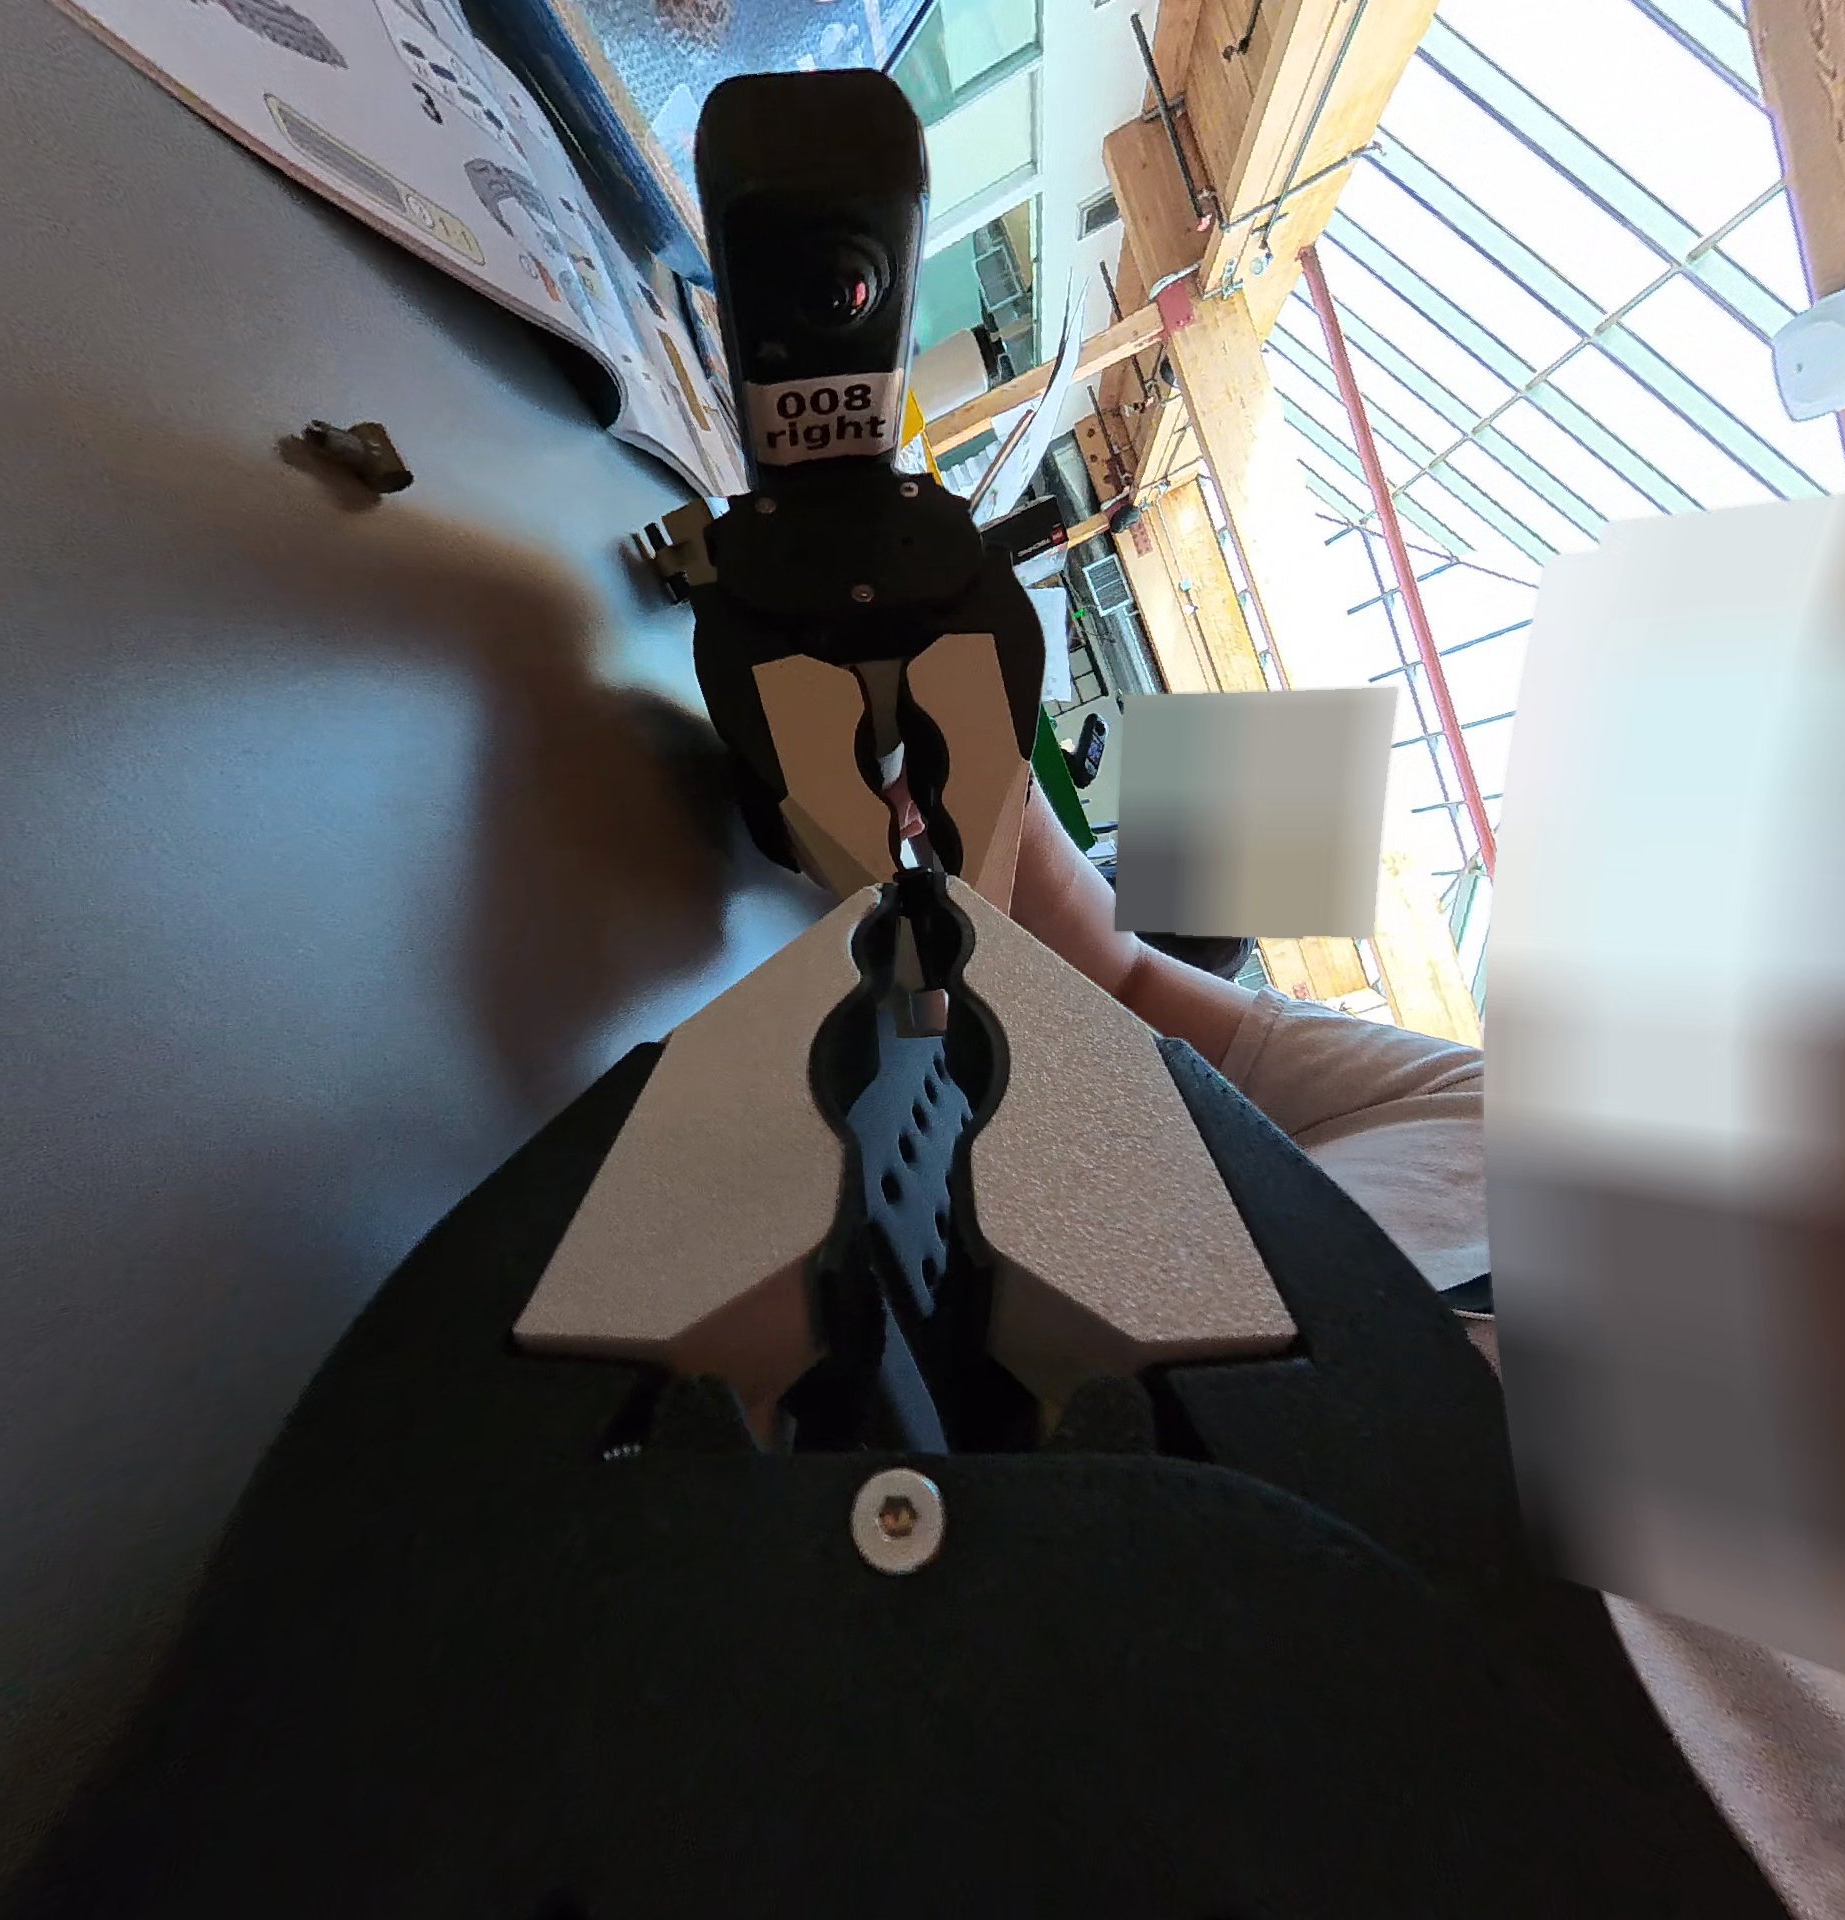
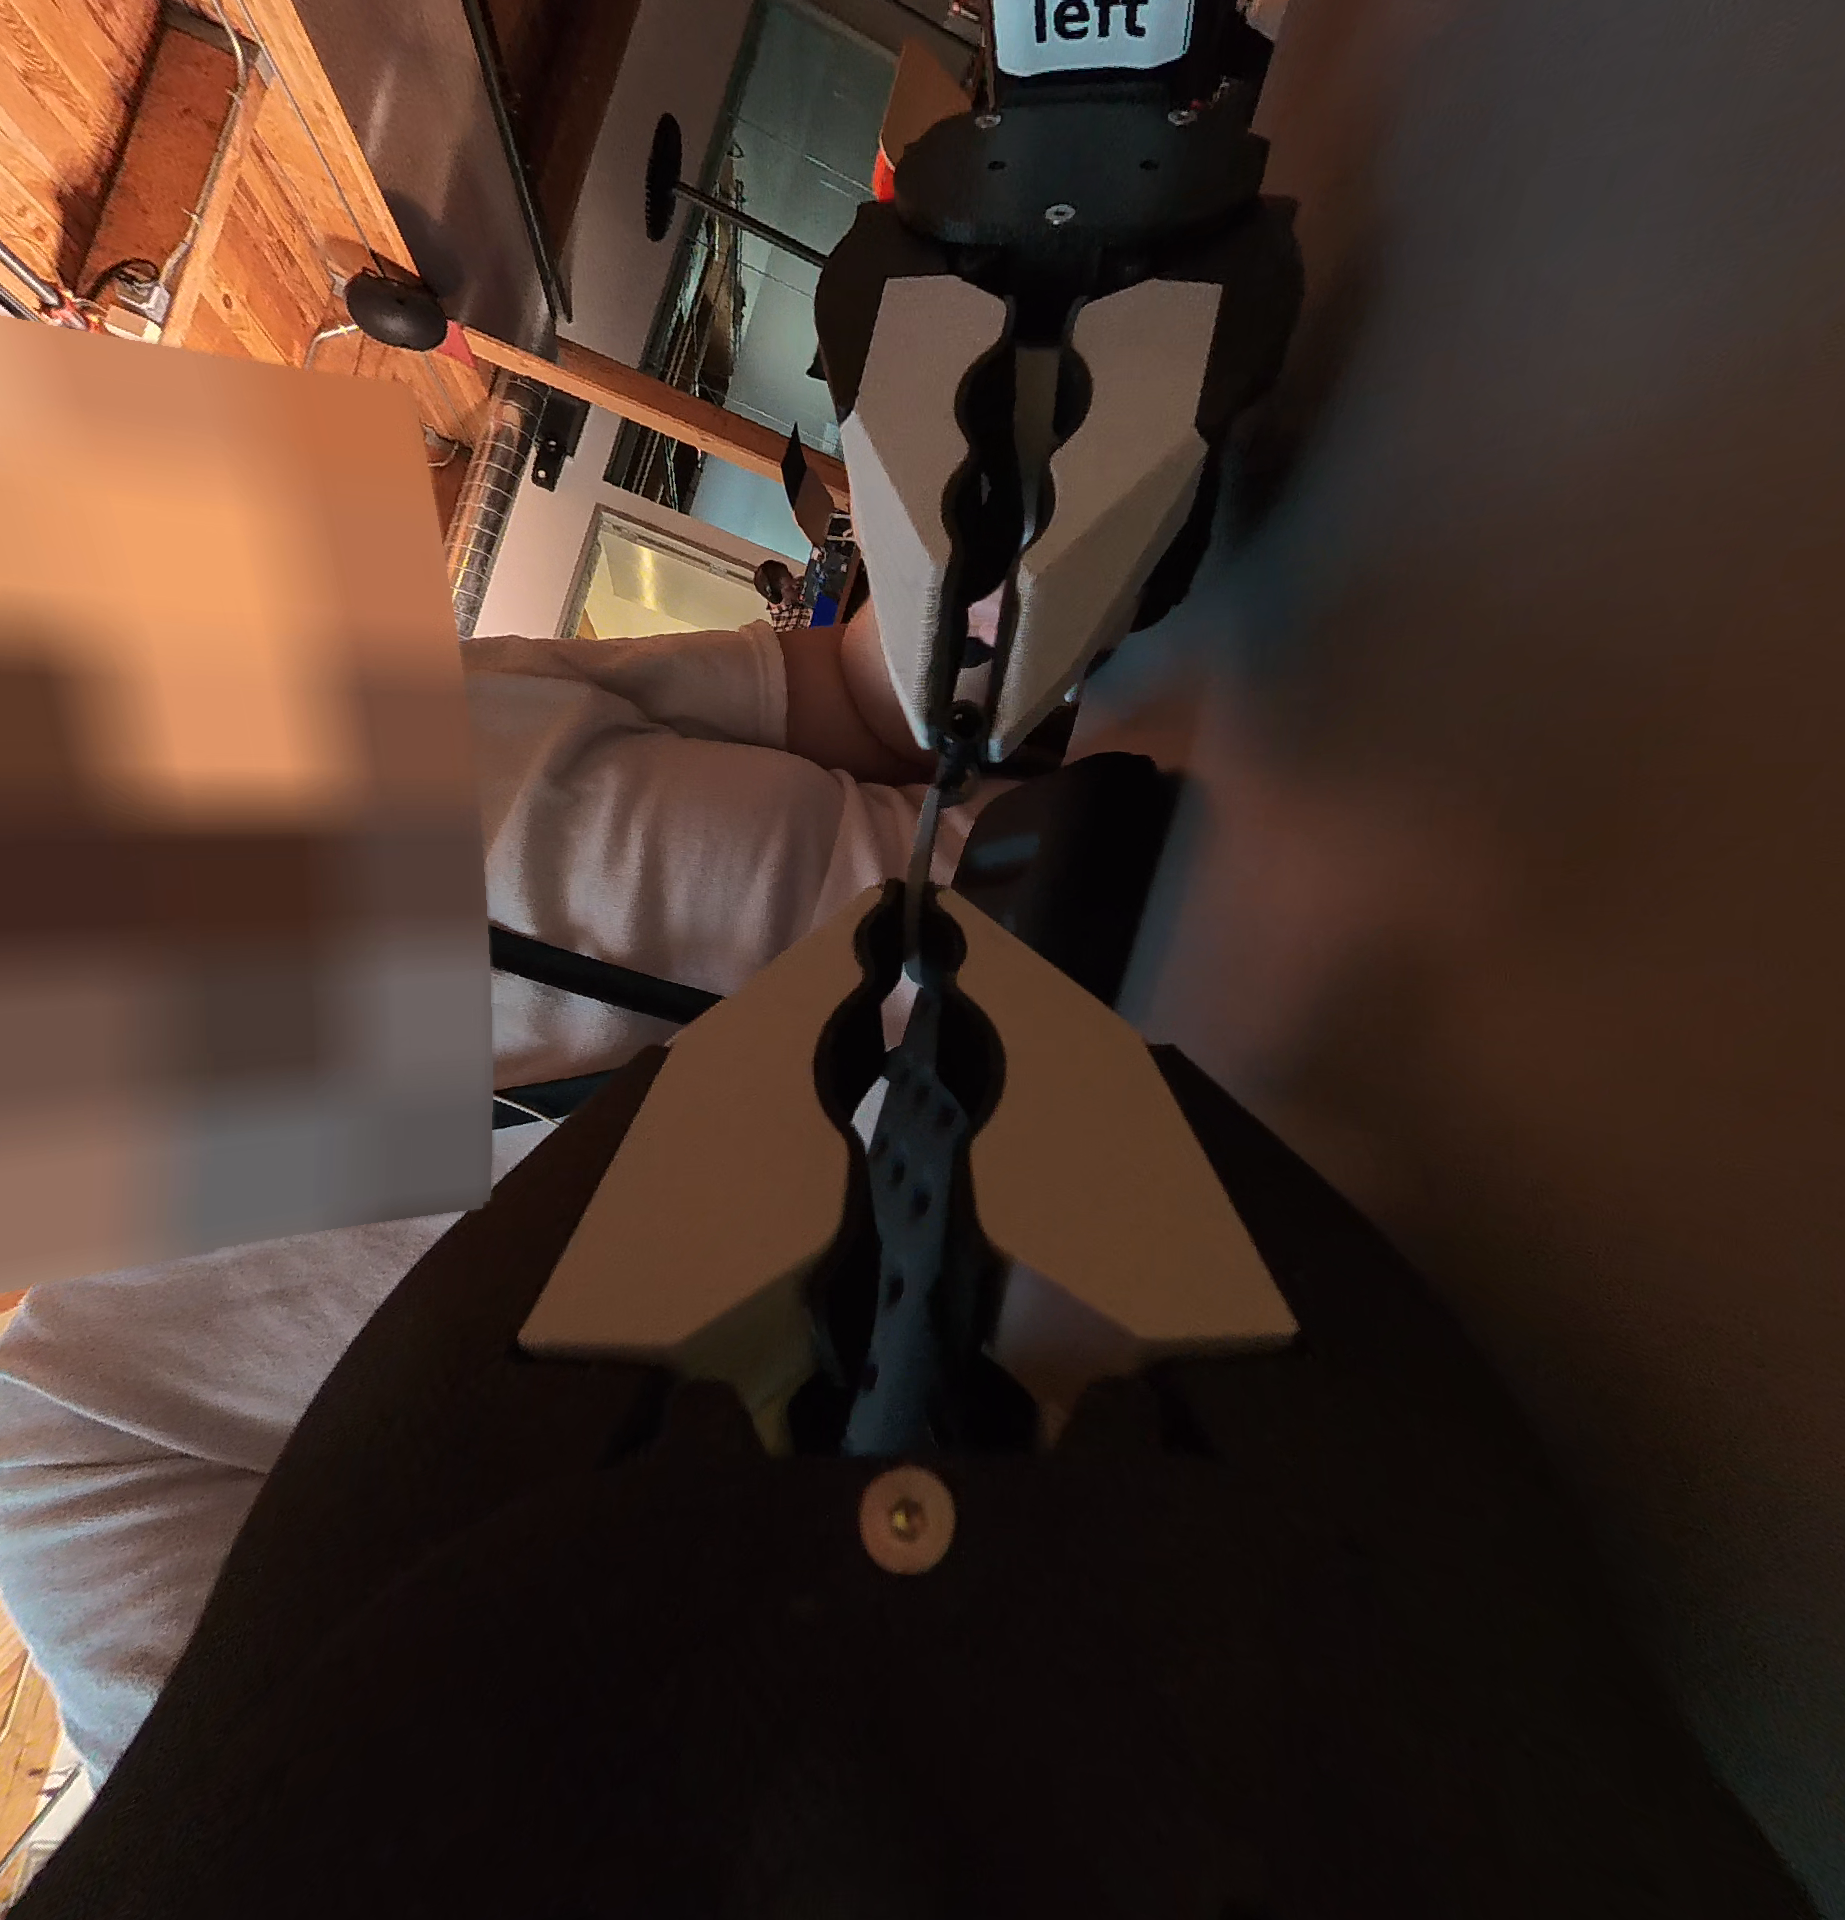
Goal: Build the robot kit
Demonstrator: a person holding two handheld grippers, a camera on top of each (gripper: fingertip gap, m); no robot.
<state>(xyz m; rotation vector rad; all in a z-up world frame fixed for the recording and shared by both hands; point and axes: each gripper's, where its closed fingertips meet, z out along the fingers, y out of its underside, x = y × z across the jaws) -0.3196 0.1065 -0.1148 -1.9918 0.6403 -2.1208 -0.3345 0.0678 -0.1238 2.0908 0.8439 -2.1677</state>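
Note:
My two grippers meet tip to tip above a dark grey table (image 1: 170, 831). In the left wrist view, my left gripper (image 1: 913, 896) is shut on a small black piece (image 1: 920, 987) with a brownish end, set between its pads. My right gripper (image 1: 923, 868) faces it, almost touching. In the right wrist view, my right gripper (image 2: 913, 896) is shut on a thin dark rod (image 2: 928, 831). The rod runs straight to the tips of my left gripper (image 2: 965, 743), where it meets a small black knob (image 2: 959, 719). How the parts join is too small to tell.
An open instruction booklet (image 1: 461, 187) lies at the table's far edge. Two small olive-tan pieces rest on the table, one on the left (image 1: 346, 452) and one beside the right gripper's body (image 1: 674, 551). A person's light sleeve (image 1: 1365, 1091) is at the right and shows in the right wrist view (image 2: 669, 790). The tips of both grippers are at nearly the same place.

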